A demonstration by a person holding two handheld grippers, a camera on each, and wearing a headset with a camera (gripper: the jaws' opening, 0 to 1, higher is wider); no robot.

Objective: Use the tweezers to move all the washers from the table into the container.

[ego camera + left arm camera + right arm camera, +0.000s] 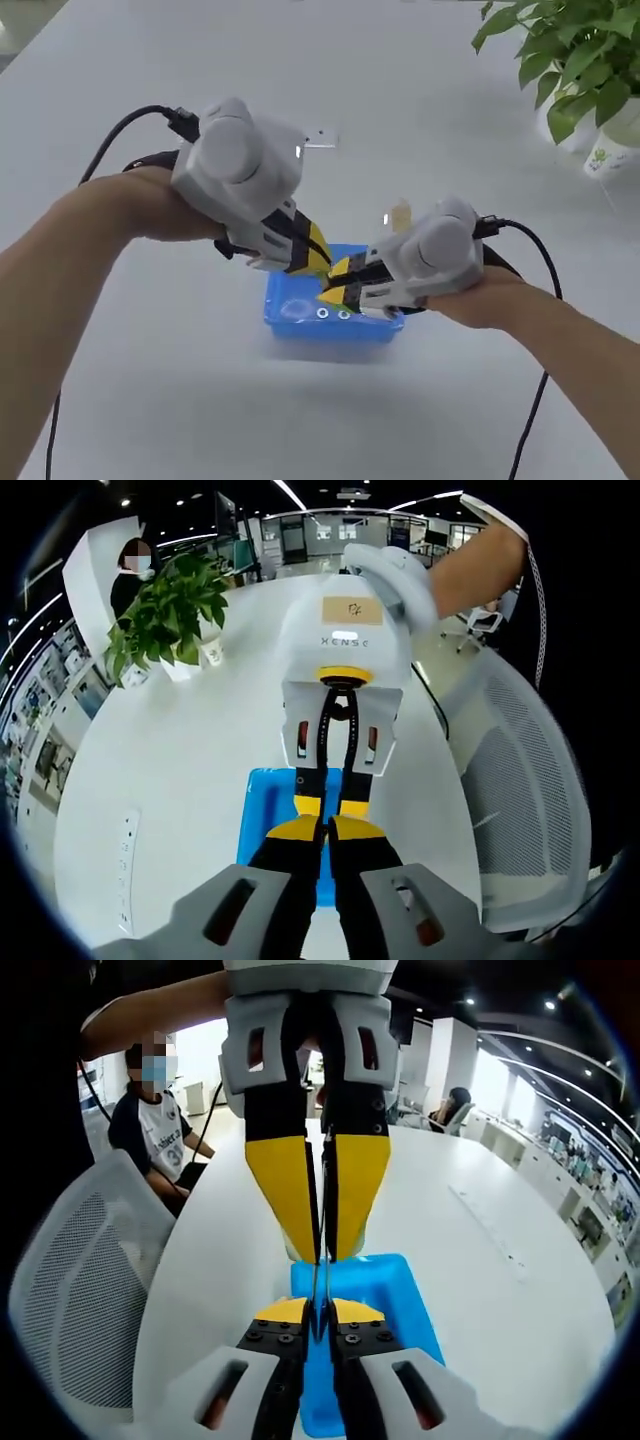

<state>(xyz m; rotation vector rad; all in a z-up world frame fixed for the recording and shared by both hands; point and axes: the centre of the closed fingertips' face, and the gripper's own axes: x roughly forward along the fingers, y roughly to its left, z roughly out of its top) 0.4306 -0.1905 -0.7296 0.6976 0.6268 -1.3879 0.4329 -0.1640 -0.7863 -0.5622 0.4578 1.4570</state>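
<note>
Tips of the left gripper [322,262] and right gripper [336,286] met over the blue rectangular plastic container [330,330], hiding its far side. Both jaw pairs were clenched on the thin dark metal tweezers [322,1200], barely visible edge-on. Inside the container lay faint small silver ring washers [322,313].

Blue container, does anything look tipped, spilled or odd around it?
Nothing stands out. The container sits flat on the table with washers inside, none spilled beside it. The left gripper and right gripper both pinch the tweezers above it.
</note>
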